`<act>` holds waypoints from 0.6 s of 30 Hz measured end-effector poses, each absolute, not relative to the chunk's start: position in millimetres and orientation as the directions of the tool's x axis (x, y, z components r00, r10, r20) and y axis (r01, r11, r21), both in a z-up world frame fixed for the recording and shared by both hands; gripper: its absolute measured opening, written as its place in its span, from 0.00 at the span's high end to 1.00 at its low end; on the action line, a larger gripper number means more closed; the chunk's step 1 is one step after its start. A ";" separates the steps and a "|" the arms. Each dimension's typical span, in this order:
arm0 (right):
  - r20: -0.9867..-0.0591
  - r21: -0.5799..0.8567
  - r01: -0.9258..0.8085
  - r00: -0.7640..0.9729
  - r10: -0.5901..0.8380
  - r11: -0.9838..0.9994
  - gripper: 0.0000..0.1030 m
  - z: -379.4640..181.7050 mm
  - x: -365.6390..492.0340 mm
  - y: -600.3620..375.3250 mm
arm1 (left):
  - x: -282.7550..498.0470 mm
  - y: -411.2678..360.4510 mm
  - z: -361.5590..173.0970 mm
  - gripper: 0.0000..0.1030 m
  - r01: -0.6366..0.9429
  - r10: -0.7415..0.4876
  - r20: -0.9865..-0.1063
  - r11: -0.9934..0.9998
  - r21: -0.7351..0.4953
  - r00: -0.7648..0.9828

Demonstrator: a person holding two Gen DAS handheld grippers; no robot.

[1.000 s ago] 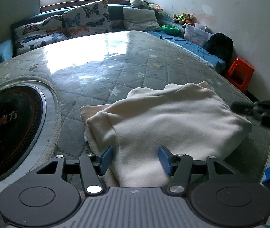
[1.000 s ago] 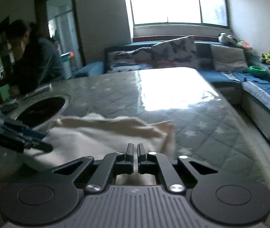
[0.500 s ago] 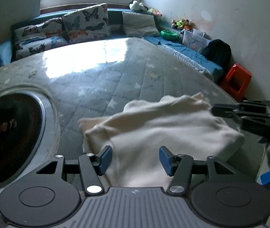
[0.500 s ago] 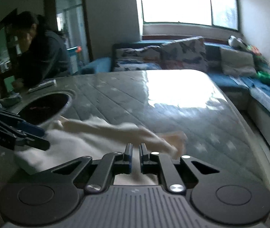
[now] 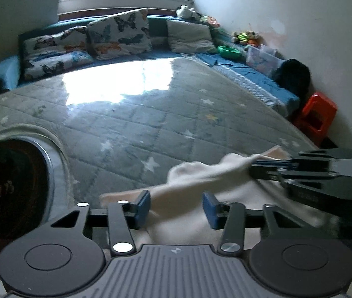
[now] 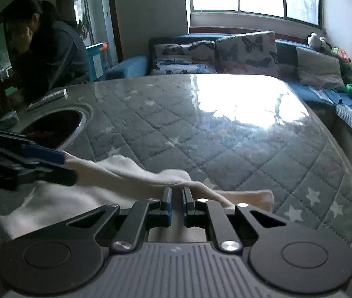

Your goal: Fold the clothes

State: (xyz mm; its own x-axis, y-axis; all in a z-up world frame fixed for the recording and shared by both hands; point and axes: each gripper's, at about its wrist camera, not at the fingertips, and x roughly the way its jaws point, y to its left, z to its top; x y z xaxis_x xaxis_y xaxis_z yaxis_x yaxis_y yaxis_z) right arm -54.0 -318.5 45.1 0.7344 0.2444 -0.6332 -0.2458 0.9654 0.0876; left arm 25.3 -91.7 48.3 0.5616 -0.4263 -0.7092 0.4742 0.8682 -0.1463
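— What do you have, from the left?

— In my left view, a dark round inset (image 5: 7, 186) in the quilted mattress (image 5: 151, 124). Then my left gripper (image 5: 176, 202): its jaws have just been closing and stand about half-narrowed, with the cloth (image 5: 195, 171) filling the gap between the blue pads.

— Gripped?

— I read it so. In my right view a ridge of cloth runs up off the mattress from the left gripper's tip (image 6: 61, 164).

— And the right one?

— My right gripper (image 6: 176, 193) is pinched nearly closed on a fold at the other end of that ridge. The rest of the cloth lies on the near edge of the mattress, under both grippers.

— Anything further right?

— A red stool (image 5: 317, 116) by the wall.
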 end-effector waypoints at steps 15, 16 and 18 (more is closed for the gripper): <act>-0.615 0.034 -0.314 0.742 0.268 0.949 0.73 60.7 -71.1 -301.2 | 28.8 -87.6 41.3 0.48 0.408 -0.355 -0.733 0.906 -0.117 0.580; -0.613 0.031 -0.329 0.739 0.278 0.944 0.69 63.0 -75.5 -298.0 | 26.2 -85.9 42.6 0.48 0.403 -0.353 -0.732 0.908 -0.117 0.582; -0.610 0.019 -0.363 0.734 0.298 0.932 0.67 67.4 -84.9 -290.3 | 20.8 -81.7 45.4 0.45 0.396 -0.350 -0.730 0.911 -0.119 0.587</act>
